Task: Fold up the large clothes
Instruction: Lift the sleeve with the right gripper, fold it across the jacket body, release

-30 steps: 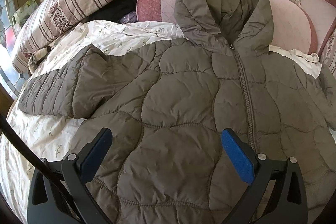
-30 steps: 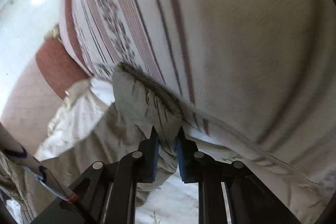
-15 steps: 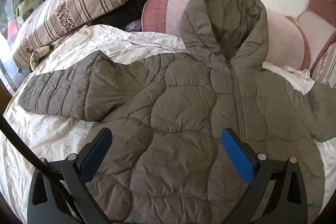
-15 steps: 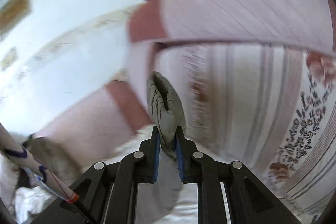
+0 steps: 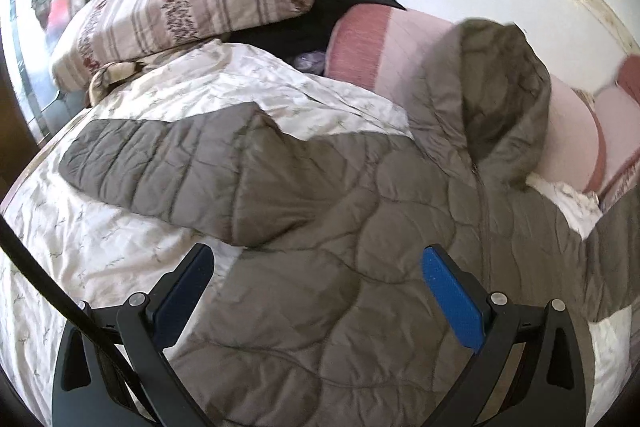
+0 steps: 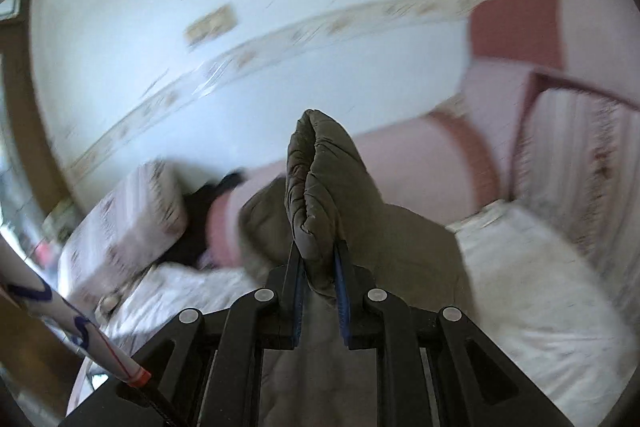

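A grey-brown quilted hooded jacket [image 5: 360, 227] lies front up on the bed, zipped, its hood [image 5: 500, 91] resting against a pink cushion. Its left sleeve [image 5: 160, 163] stretches out over the sheet. My left gripper [image 5: 316, 291] is open and empty, hovering above the jacket's lower left part. My right gripper [image 6: 318, 279] is shut on the cuff of the jacket's right sleeve [image 6: 320, 187] and holds it lifted above the bed. That raised sleeve also shows at the right edge of the left wrist view [image 5: 616, 247].
A white floral sheet [image 5: 100, 235] covers the bed. A striped pillow [image 5: 188, 7] and a black garment [image 5: 296, 31] lie at the back left. Pink cushions [image 5: 376, 47] line the wall. More cushions stand on the right [image 6: 580, 155].
My right gripper has lifted the sleeve cuff off the bed and swung it left, away from the striped cushion. My left gripper has drifted left over the jacket and stayed open.
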The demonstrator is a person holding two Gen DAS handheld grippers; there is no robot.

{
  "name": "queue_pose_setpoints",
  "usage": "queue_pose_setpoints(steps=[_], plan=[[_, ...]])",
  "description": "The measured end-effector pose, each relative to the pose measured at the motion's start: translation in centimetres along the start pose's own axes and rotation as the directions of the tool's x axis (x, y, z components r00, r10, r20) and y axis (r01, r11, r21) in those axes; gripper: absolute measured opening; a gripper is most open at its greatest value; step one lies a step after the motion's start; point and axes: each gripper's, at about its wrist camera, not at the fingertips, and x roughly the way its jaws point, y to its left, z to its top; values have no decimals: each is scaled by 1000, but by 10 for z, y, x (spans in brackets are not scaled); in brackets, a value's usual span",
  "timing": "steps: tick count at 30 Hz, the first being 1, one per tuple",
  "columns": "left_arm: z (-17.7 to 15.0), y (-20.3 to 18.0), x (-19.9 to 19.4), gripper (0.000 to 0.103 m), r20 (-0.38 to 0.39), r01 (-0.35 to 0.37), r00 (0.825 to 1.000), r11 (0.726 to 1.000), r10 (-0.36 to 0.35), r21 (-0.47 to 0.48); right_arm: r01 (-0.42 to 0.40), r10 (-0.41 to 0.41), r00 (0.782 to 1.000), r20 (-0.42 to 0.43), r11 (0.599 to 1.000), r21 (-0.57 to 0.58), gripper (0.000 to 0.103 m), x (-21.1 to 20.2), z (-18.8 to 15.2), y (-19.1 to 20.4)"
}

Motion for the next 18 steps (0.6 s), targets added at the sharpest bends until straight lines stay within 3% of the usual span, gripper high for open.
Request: queue_pose_setpoints(steps=[4,9,14,18], plan=[[5,14,5,103,-12,-9,1000,999,9,-40,-64,66,992,-104,998,19,15,47,-41,17],[6,22,11,103,-31,-14,999,998,12,-65,-108,139,958,-249,985,131,15,110,-106,10],[6,18,16,103,-41,-15,999,998,13,-54,-122,183,934,-307,970,209,15,141,-154,1],[4,11,22,103,-51,-20,999,999,18,-34,-154,209,933,-292,967,201,15,141,-167,2]])
